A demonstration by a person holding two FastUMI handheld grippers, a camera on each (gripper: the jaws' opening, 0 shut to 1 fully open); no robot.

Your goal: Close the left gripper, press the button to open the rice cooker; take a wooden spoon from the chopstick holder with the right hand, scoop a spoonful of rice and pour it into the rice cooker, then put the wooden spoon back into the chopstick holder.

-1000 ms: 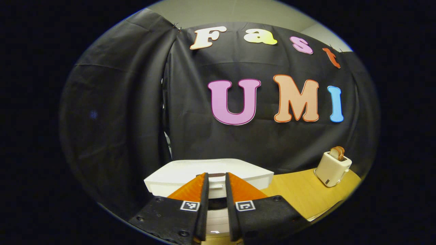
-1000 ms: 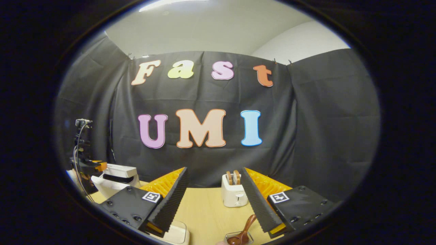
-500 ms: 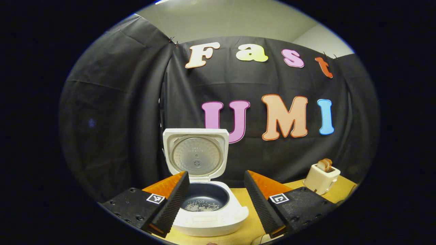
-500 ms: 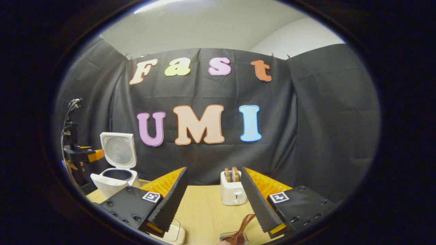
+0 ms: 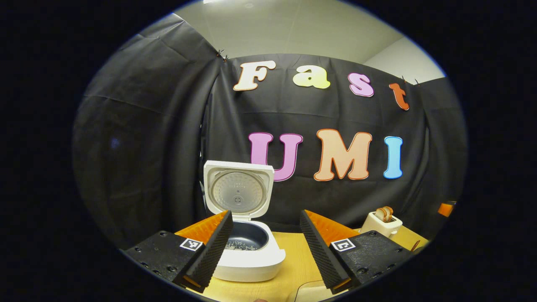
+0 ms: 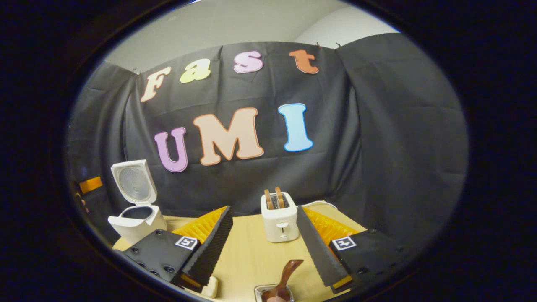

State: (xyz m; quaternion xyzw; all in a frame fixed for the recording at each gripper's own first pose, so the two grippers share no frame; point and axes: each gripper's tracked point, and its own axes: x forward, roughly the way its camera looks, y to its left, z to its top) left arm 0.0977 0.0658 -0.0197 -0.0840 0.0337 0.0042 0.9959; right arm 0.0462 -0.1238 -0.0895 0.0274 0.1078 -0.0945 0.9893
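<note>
The white rice cooker (image 5: 251, 256) stands on the wooden table with its lid (image 5: 237, 193) swung upright; a little rice lies in its dark pot (image 5: 246, 240). My left gripper (image 5: 265, 241) hovers in front of it, open and holding nothing. In the right gripper view the cooker (image 6: 134, 220) sits far left. My right gripper (image 6: 264, 239) is open above a metal chopstick holder (image 6: 262, 290) at the bottom edge. A brown wooden spoon (image 6: 285, 274) stands in the holder, between and below the fingers, untouched.
A white toaster (image 6: 279, 218) with bread slices stands at the back of the table (image 6: 251, 256); it is also at the right in the left gripper view, toaster (image 5: 381, 223). A pale container's corner (image 6: 209, 286) lies under the right gripper's left finger. An orange piece of the other gripper (image 6: 91, 184) shows far left.
The left gripper, shut over the cooker's button a second ago, has opened and drawn back; the lid has sprung up. The right gripper has moved lower, closer to the spoon.
</note>
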